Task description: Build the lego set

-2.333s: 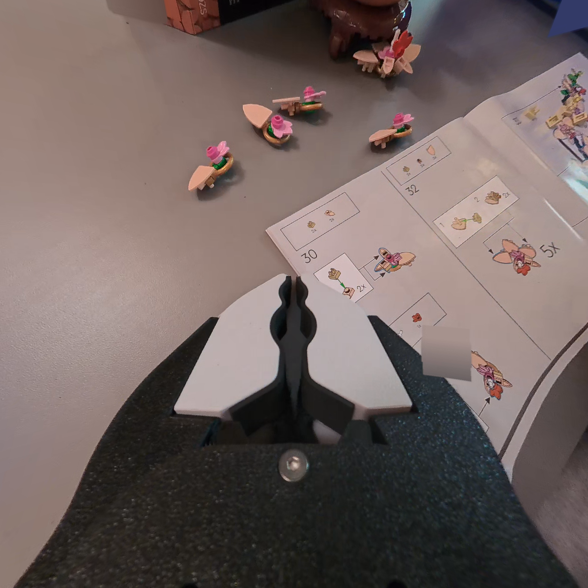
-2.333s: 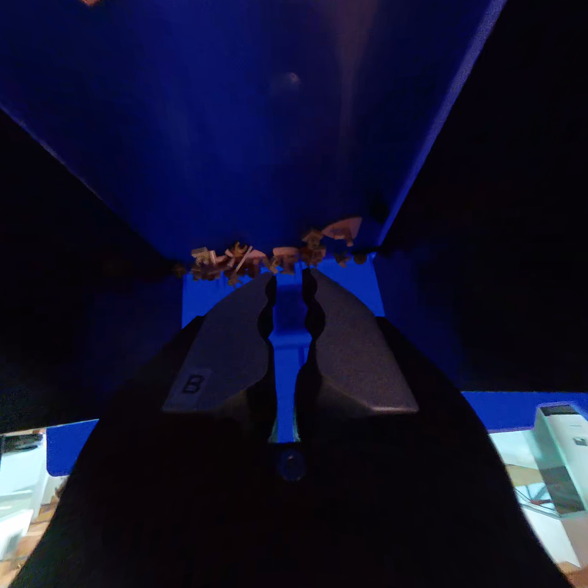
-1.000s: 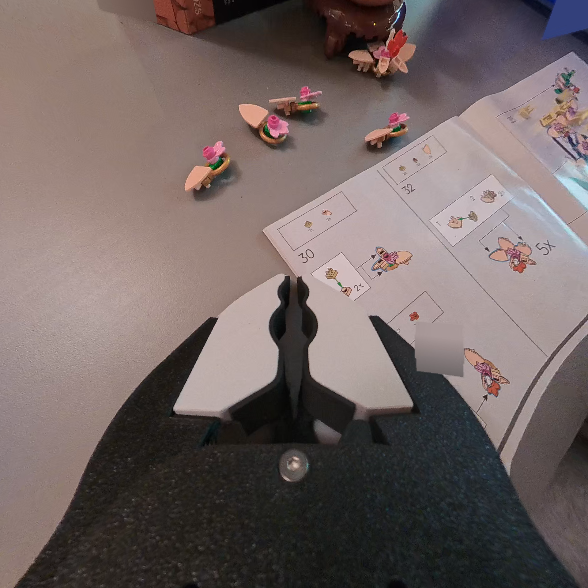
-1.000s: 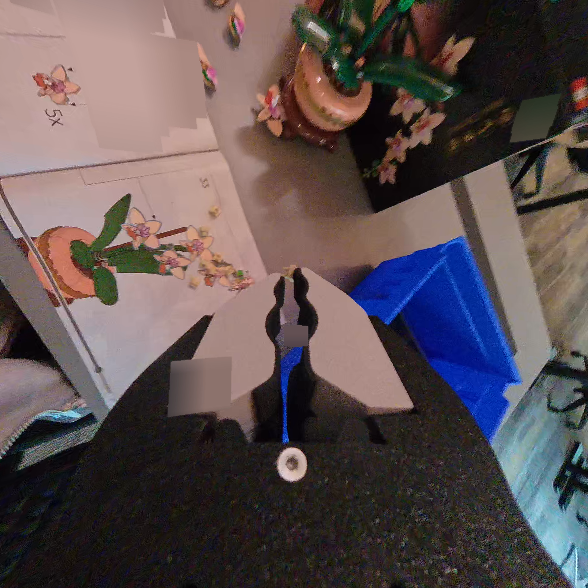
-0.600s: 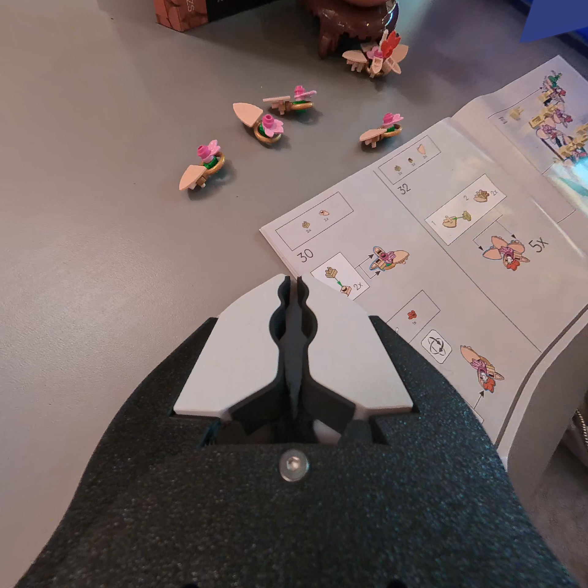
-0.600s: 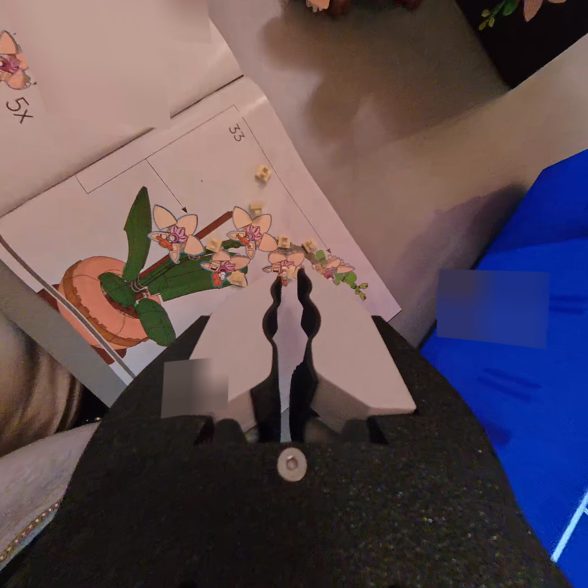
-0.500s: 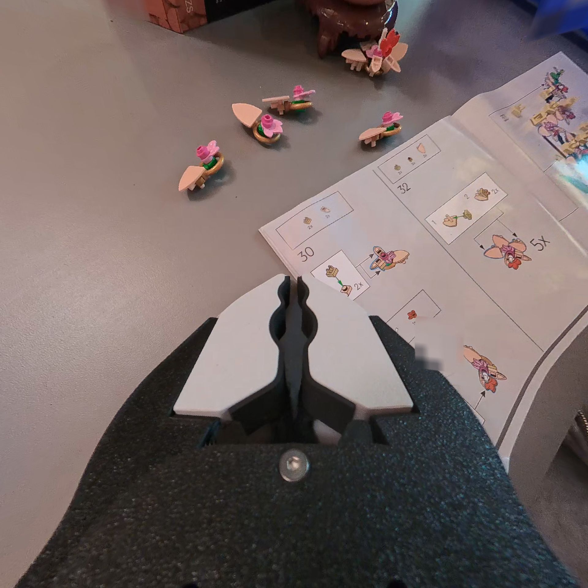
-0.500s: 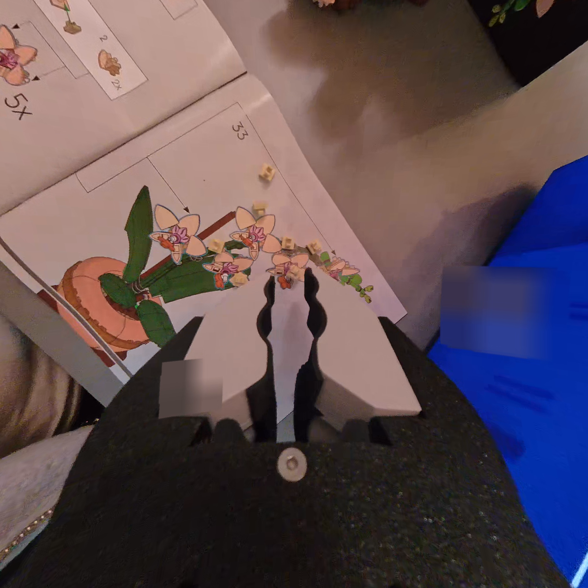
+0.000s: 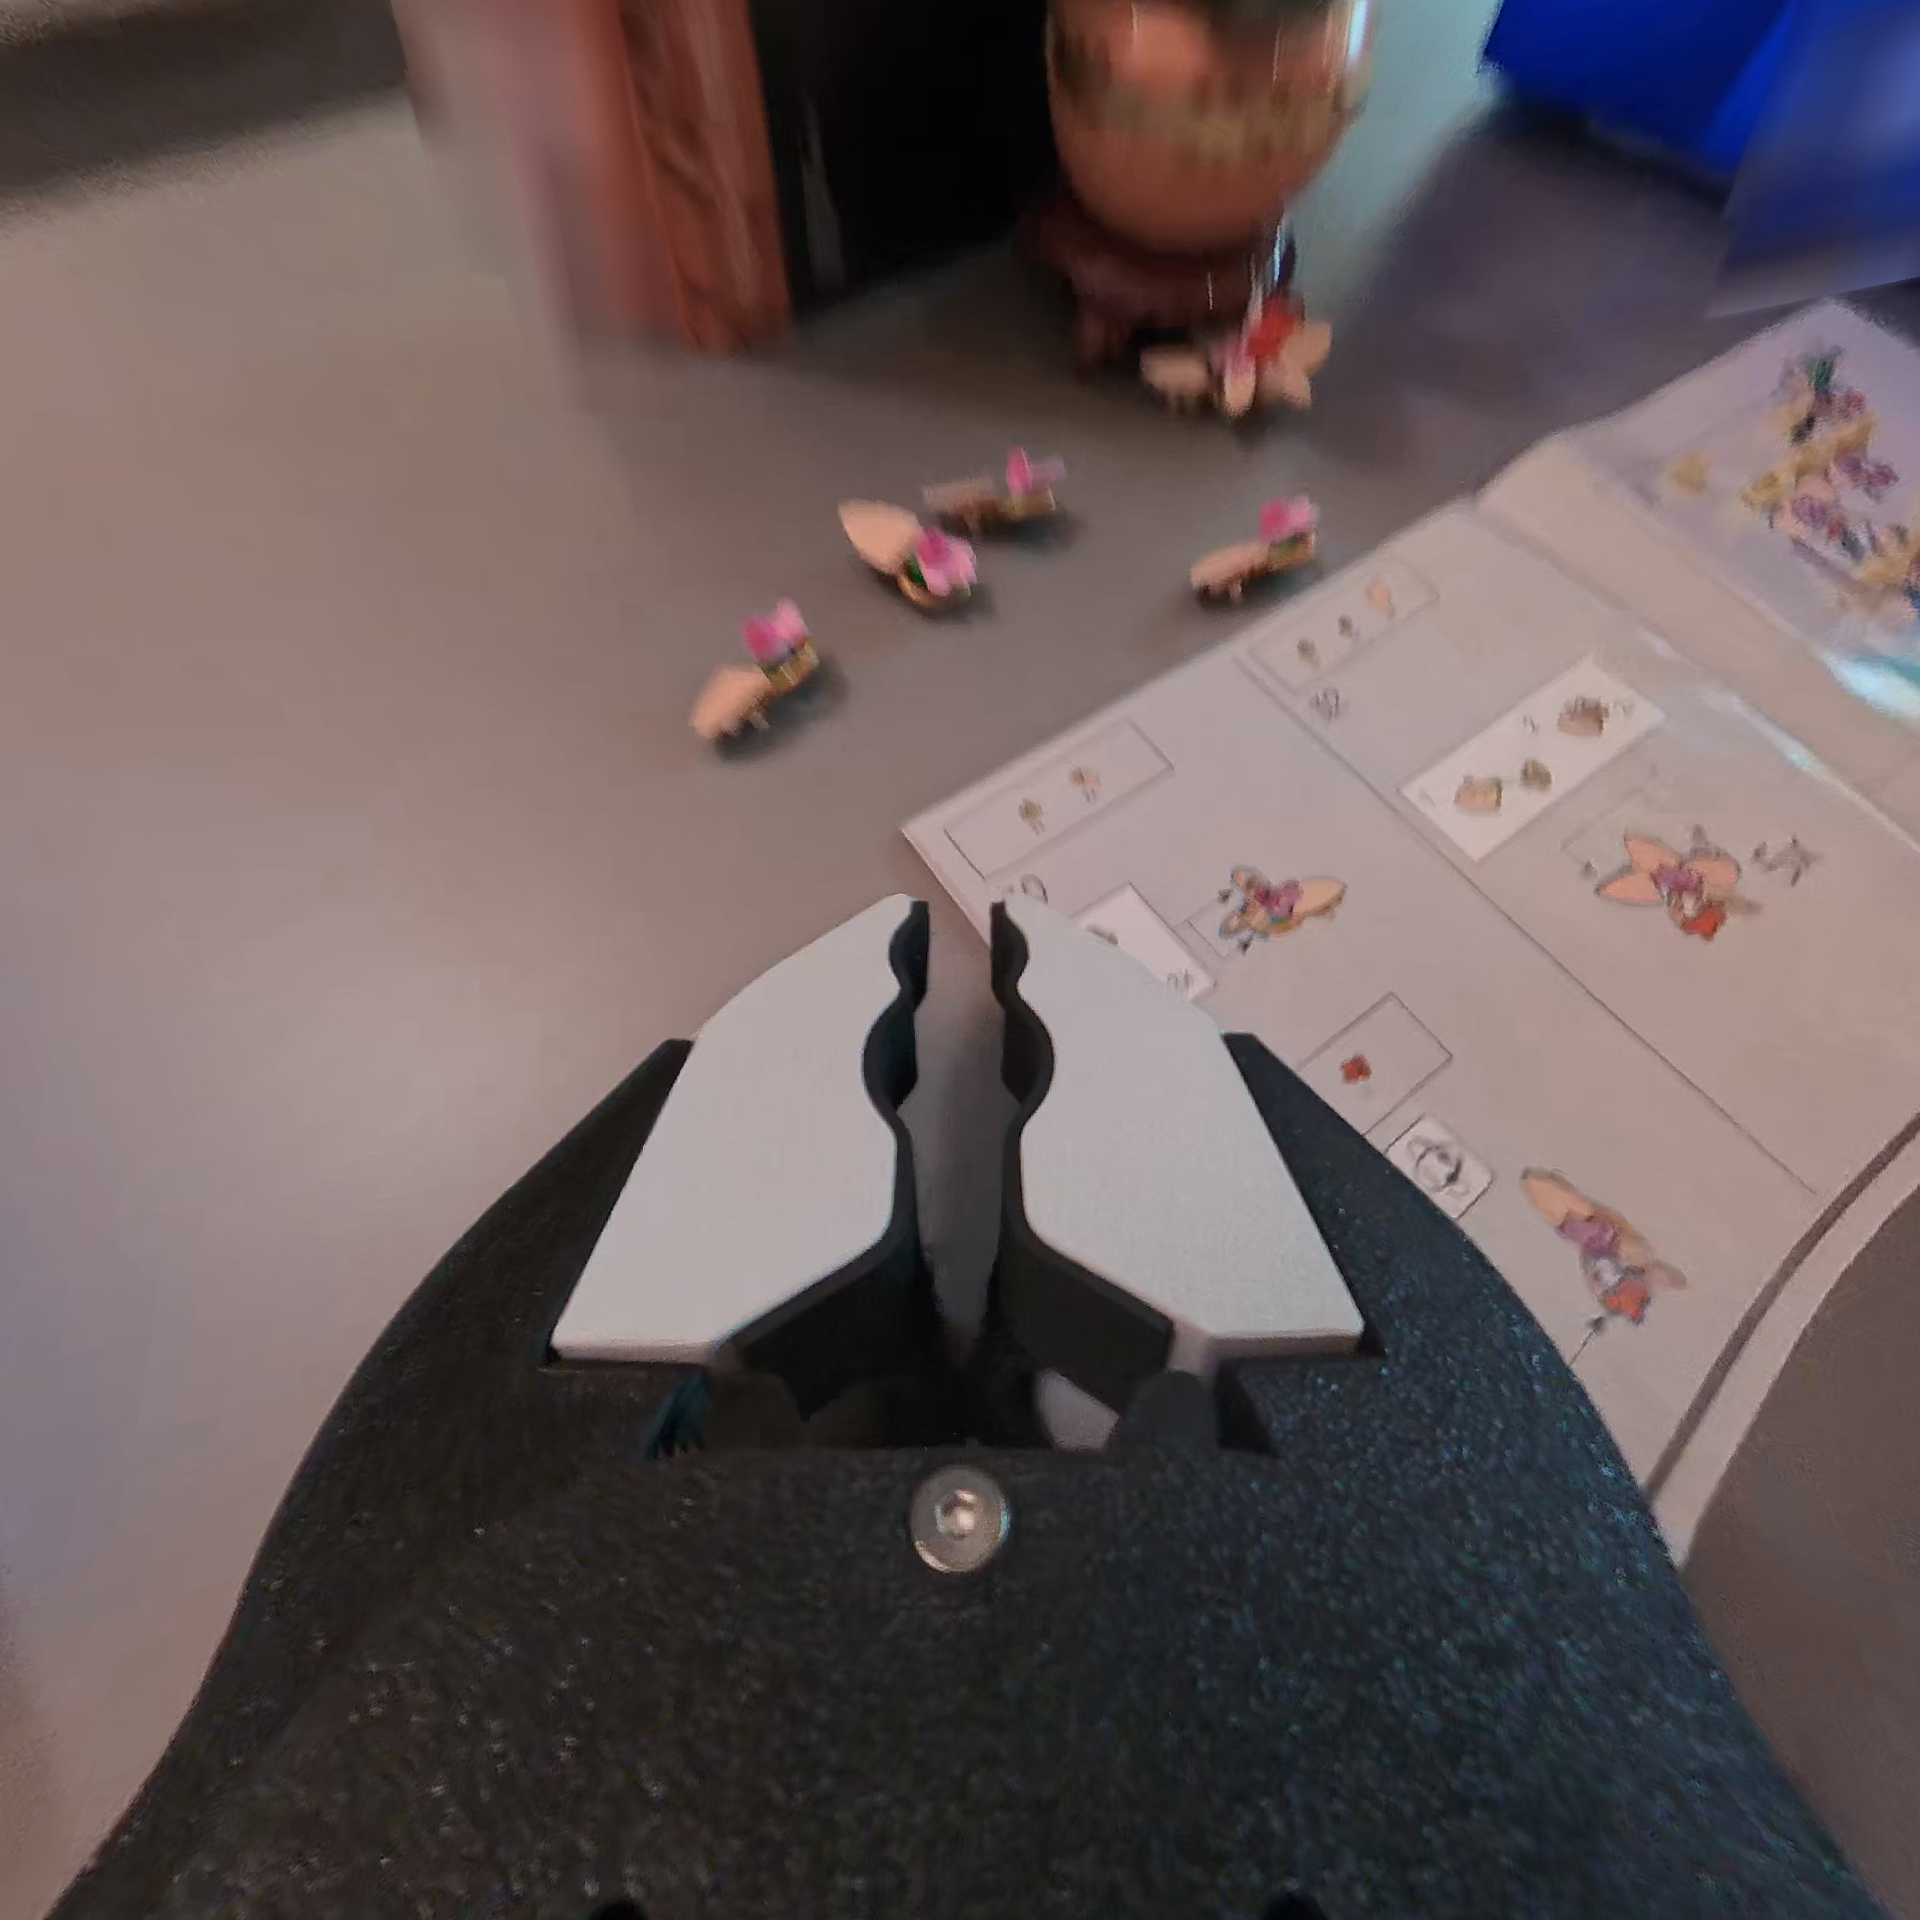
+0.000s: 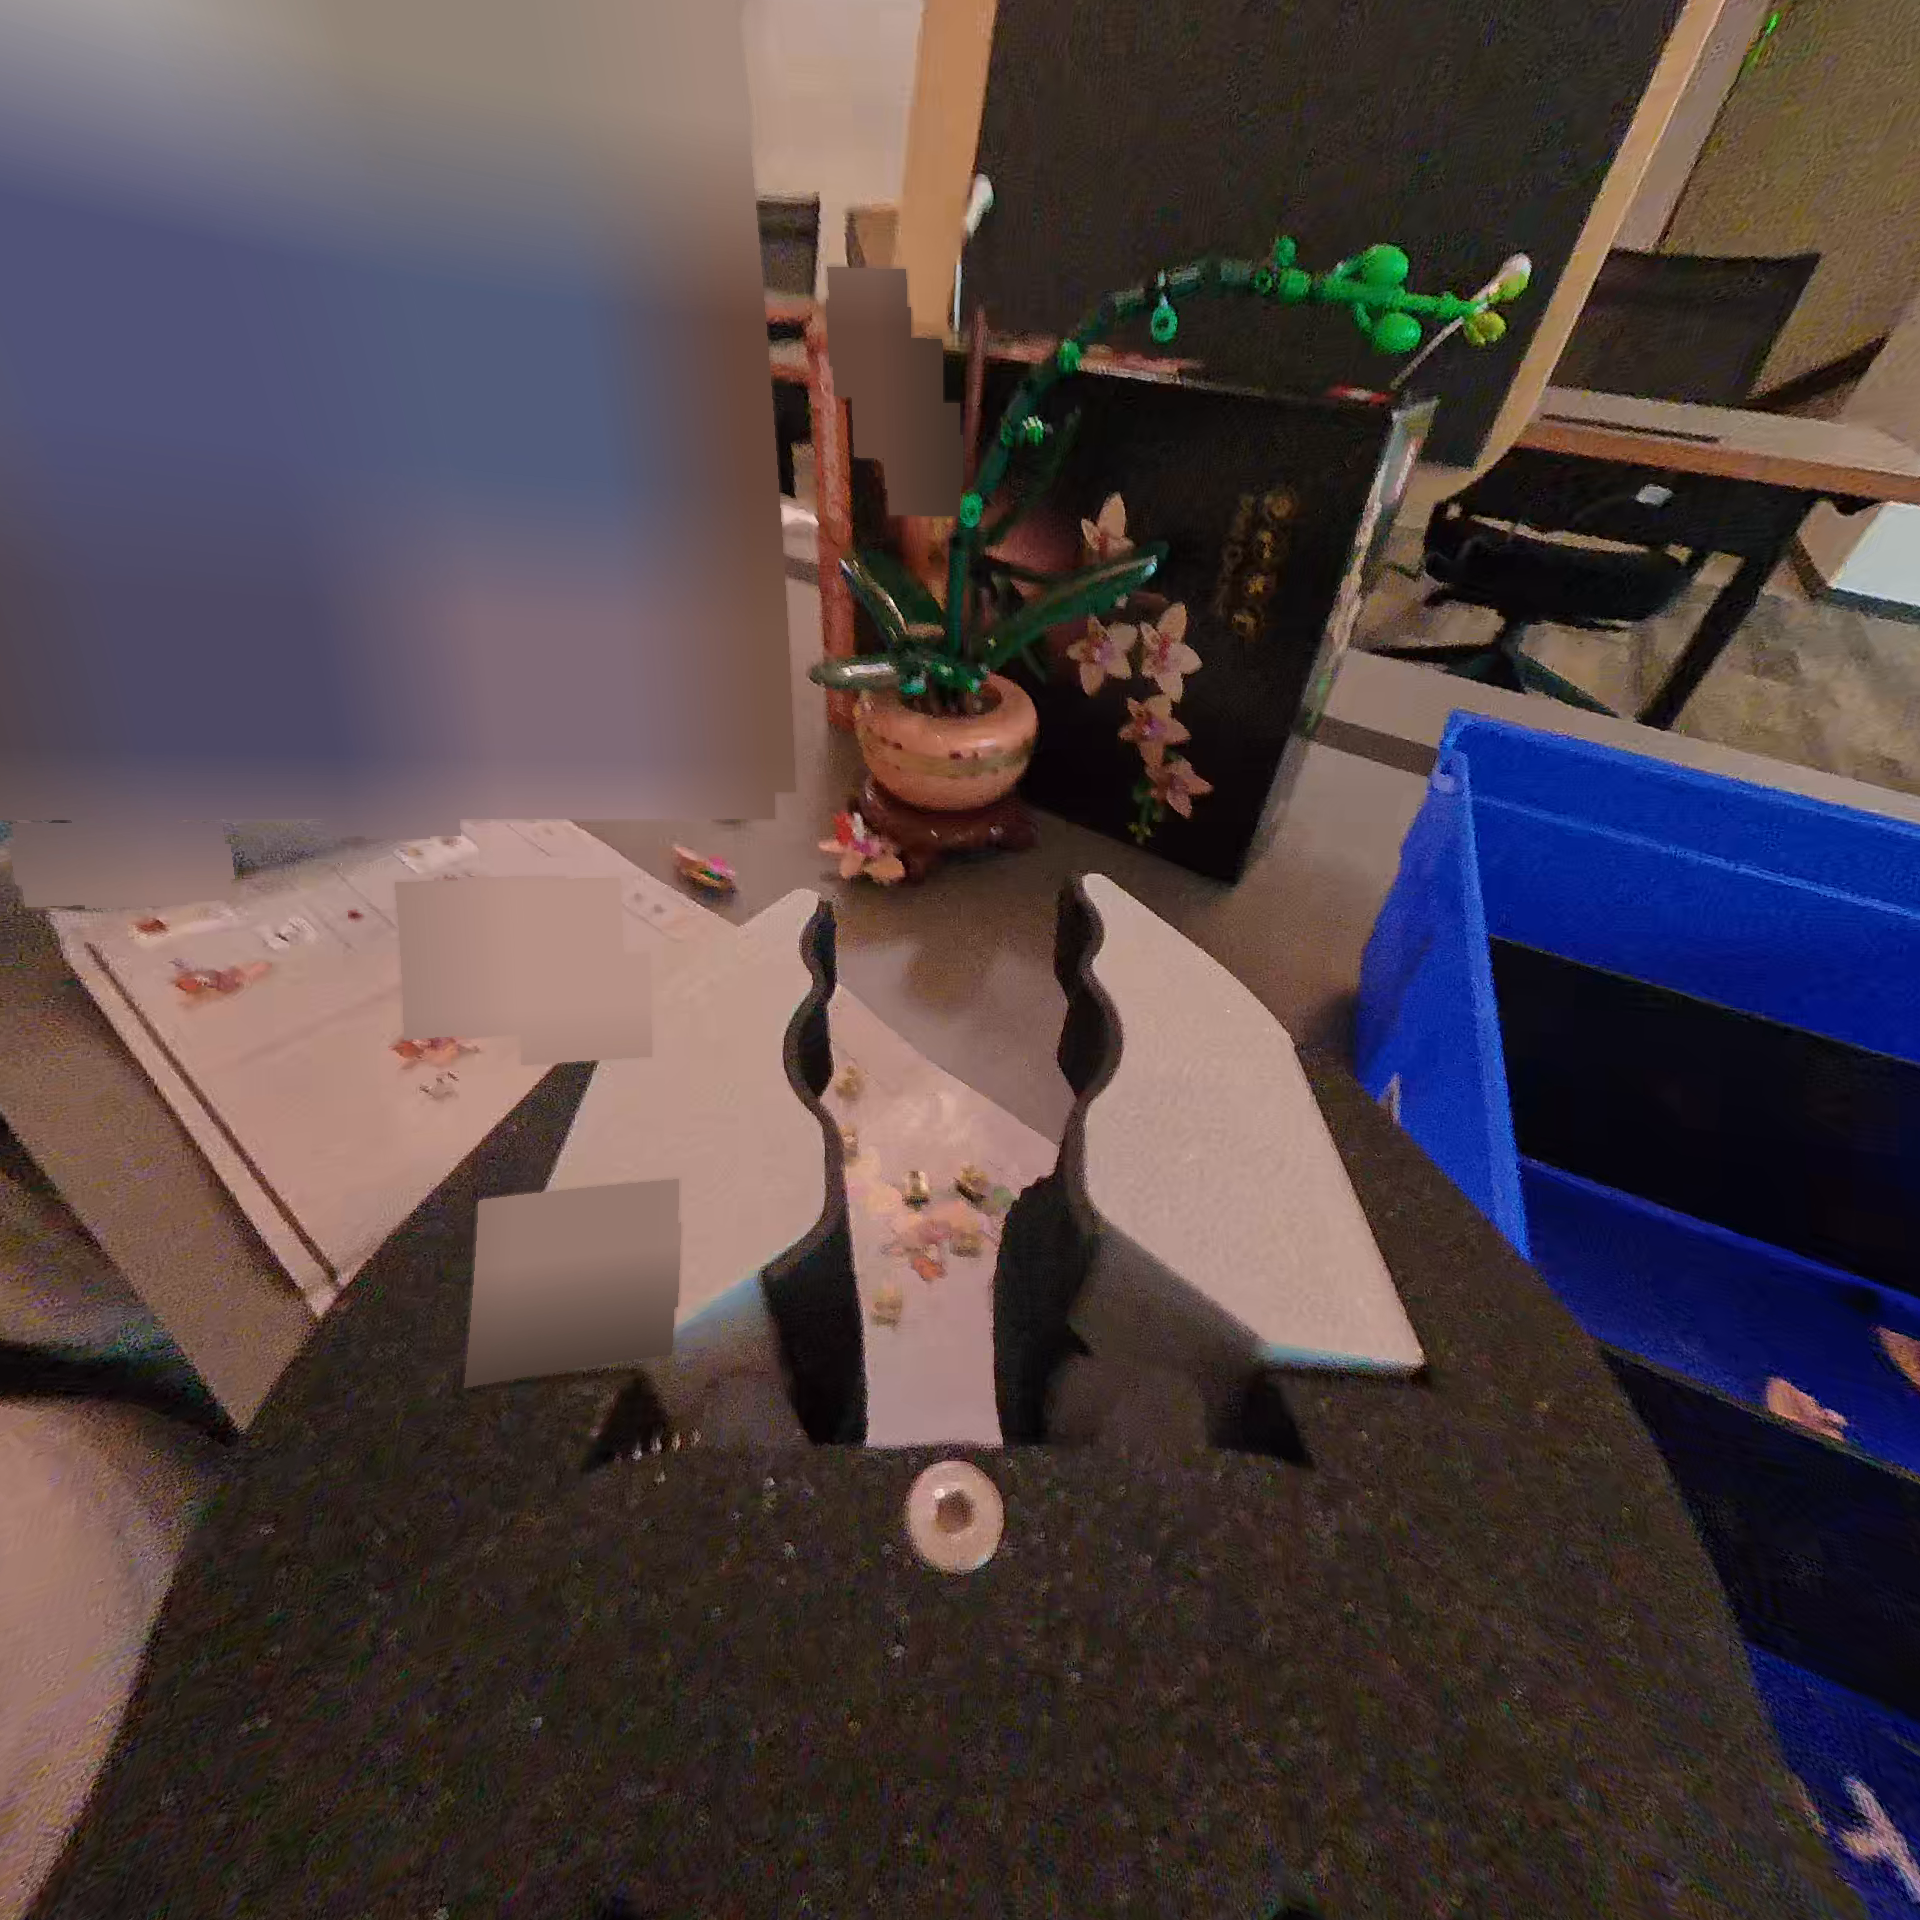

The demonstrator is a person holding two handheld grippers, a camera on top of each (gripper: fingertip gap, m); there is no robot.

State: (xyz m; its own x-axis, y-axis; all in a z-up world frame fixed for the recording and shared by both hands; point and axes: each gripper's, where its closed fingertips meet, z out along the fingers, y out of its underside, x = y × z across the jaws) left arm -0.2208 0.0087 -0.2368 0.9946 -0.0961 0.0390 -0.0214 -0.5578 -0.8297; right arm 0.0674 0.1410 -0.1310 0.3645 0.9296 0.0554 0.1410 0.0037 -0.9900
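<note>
My left gripper (image 9: 958,914) hovers over the grey table (image 9: 364,831) at the corner of an open instruction booklet (image 9: 1455,935). Its jaws stand slightly apart with nothing between them. Several small pink-and-tan brick flowers (image 9: 764,675) lie on the table ahead of it. My right gripper (image 10: 945,909) is wide open and empty above the booklet (image 10: 312,1029). Several small tan pieces (image 10: 935,1216) lie loose on the page below its fingers. A brick orchid in a tan pot (image 10: 945,738) stands ahead of it.
A blue bin (image 10: 1662,914) stands at the right, also in the left wrist view (image 9: 1714,104). A black box (image 10: 1247,644) stands behind the pot. A finished flower (image 10: 857,844) lies at the pot's base. A brown box (image 9: 665,156) stands at the back.
My right gripper came out of the blue bin with a small tan piece at its tips, opened over the booklet and tilted up, now empty. My left jaws parted slightly and the view tilted up.
</note>
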